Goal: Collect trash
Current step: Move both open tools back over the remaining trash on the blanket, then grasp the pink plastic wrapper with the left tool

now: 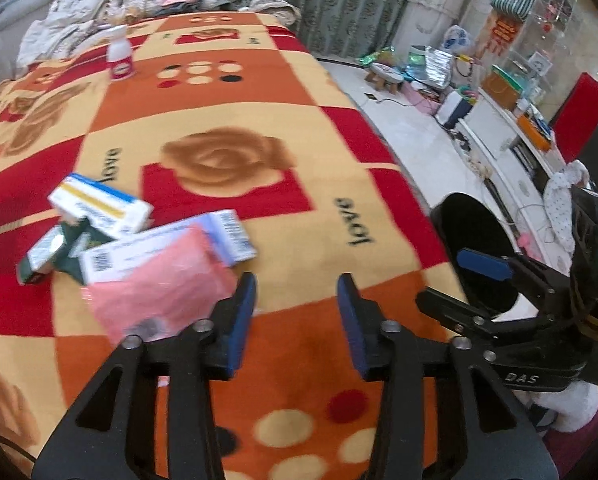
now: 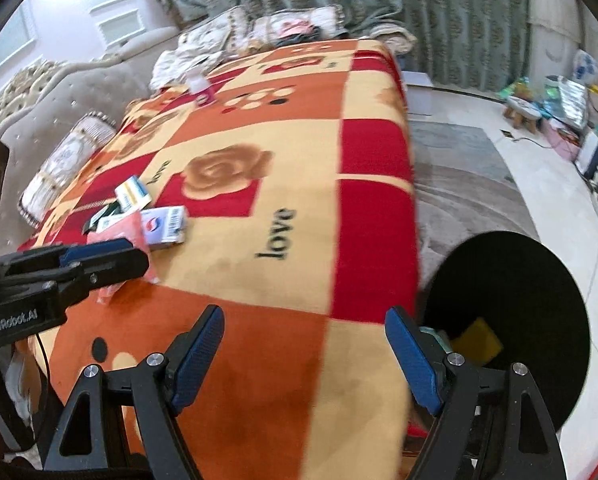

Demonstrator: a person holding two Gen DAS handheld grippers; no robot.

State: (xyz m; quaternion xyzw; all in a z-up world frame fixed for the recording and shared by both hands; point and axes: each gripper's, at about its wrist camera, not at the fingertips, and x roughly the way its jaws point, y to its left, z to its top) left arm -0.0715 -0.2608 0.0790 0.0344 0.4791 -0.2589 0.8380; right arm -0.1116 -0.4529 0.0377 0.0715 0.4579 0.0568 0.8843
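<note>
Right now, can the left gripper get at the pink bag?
Probably yes. The left gripper is open and empty just beside the pink bag, with only bare blanket between; the boxes lie behind it.

Fleecy matt blanket [image 1: 299,92], seemingly cardboard boxes [image 1: 99,206]

Blanket [image 1: 299,92]: boxes [image 1: 99,208], bottle [image 1: 119,56], perhaps wrapper [image 1: 159,280].
</note>
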